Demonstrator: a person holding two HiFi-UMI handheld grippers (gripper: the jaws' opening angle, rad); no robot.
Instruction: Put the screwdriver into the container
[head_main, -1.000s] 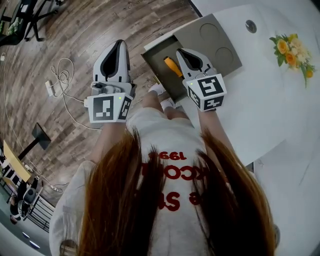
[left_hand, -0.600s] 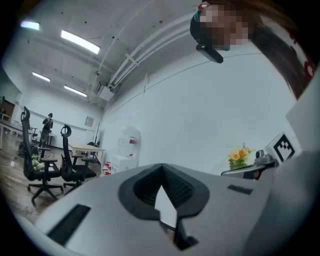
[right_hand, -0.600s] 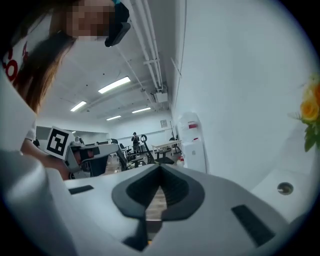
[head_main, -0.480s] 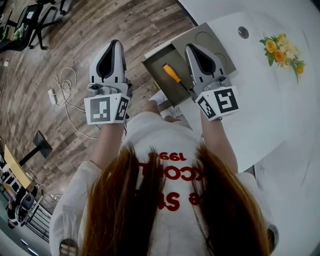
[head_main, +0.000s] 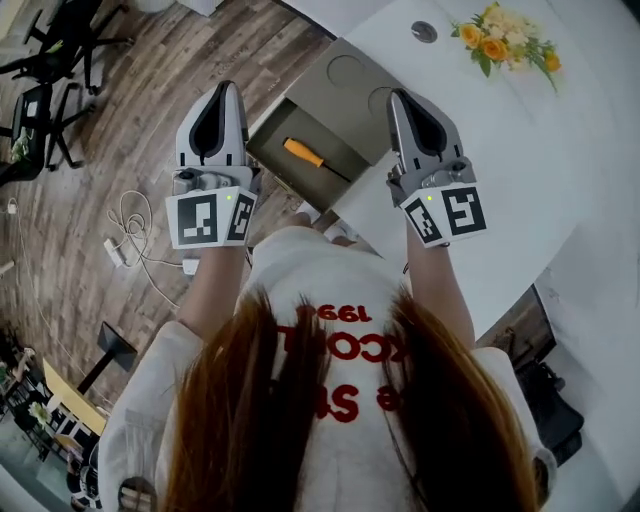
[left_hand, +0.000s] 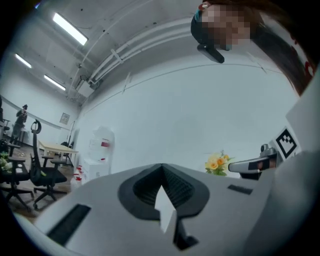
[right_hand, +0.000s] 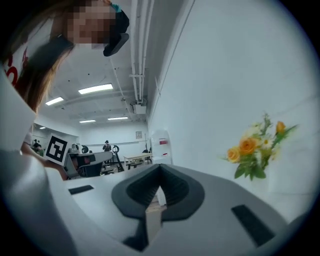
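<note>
The screwdriver, orange-handled with a dark shaft, lies flat in the open compartment of the olive-grey container at the white table's edge. My left gripper is shut and empty, held over the wooden floor to the left of the container. My right gripper is also shut and empty, over the table just right of the container. Both gripper views look across the room at walls, not at the container. In the left gripper view the jaws meet; in the right gripper view they meet too.
The container's closed half has two round recesses. A bunch of yellow flowers and a small round fitting are at the table's far side. Cables and office chairs are on the floor at left.
My right gripper has drawn back from over the container's compartment to the table at its right. The screwdriver lies uncovered in the compartment. The head view has swung, shifting everything.
</note>
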